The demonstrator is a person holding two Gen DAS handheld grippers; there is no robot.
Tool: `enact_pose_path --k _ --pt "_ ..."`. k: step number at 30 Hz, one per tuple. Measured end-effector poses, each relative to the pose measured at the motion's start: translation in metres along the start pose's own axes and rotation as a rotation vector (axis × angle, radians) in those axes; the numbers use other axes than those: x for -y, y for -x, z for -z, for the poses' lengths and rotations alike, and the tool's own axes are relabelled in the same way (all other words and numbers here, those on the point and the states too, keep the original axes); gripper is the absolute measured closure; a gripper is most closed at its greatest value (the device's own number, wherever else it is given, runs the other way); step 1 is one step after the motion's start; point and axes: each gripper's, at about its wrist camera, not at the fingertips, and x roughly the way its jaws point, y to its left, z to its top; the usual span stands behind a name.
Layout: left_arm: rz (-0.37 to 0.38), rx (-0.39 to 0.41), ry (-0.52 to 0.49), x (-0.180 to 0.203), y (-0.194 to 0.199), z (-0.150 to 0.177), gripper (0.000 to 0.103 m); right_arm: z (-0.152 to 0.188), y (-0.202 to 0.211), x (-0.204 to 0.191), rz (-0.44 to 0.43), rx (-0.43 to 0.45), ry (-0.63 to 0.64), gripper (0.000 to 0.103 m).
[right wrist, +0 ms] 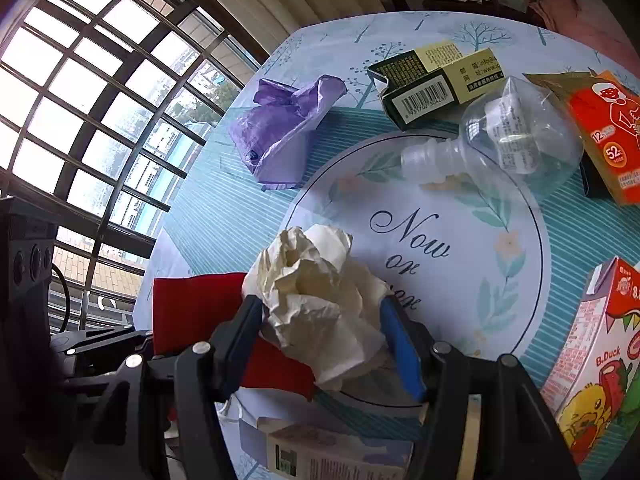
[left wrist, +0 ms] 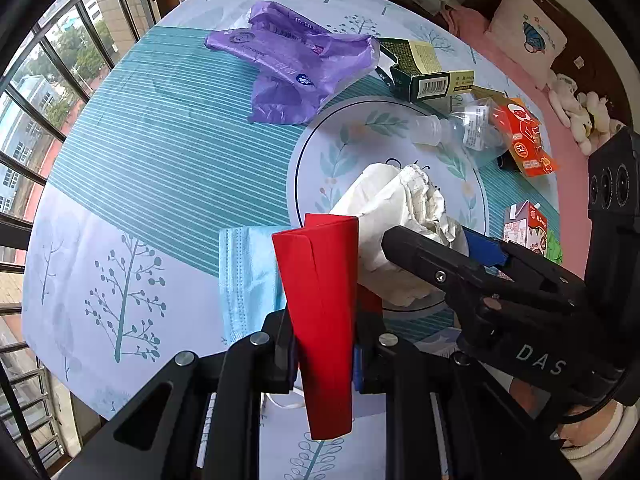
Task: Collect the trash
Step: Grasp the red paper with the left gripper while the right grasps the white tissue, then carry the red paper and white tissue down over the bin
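My left gripper (left wrist: 324,364) is shut on a red folded paper envelope (left wrist: 322,300), held upright above the table. It also shows in the right wrist view (right wrist: 192,312). My right gripper (right wrist: 324,332) is shut on a crumpled white paper wad (right wrist: 316,300), just right of the envelope; the wad also shows in the left wrist view (left wrist: 396,216). On the table lie a purple plastic bag (left wrist: 292,64), a dark green carton (left wrist: 424,72), a clear plastic bottle (right wrist: 504,140), an orange packet (right wrist: 608,132), a blue face mask (left wrist: 248,276) and a juice carton (right wrist: 592,360).
The table has a blue-and-white tree-print cloth (left wrist: 120,208) with a round printed medallion (right wrist: 460,240). A window with bars (right wrist: 100,100) is on the left. A pink bed with a pillow (left wrist: 528,36) lies beyond the table. Another small box (right wrist: 320,452) sits near the table's front edge.
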Motion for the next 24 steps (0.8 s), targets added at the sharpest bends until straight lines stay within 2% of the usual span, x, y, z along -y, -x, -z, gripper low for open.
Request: enact_pose_path --k 2,4,6,16,24 --pt "0.003 0.004 -0.006 0.001 0.002 0.0 0.086 0.001 0.003 -0.002 -0.005 0.009 0.013 0.048" --pt "0.01 0.005 -0.015 0.003 0.005 0.002 0.086 0.002 0.009 -0.008 0.009 0.023 0.041 0.059" --pt "0.014 0.008 -0.03 0.006 0.01 0.004 0.086 0.005 0.018 -0.015 0.019 0.047 0.063 0.062" --pt "0.068 0.096 -0.159 0.026 0.069 0.02 0.086 0.021 0.092 -0.037 0.045 0.232 0.051 0.064" --pt "0.101 0.188 -0.302 0.015 0.133 0.057 0.086 0.059 0.147 -0.081 0.099 0.377 0.004 0.065"
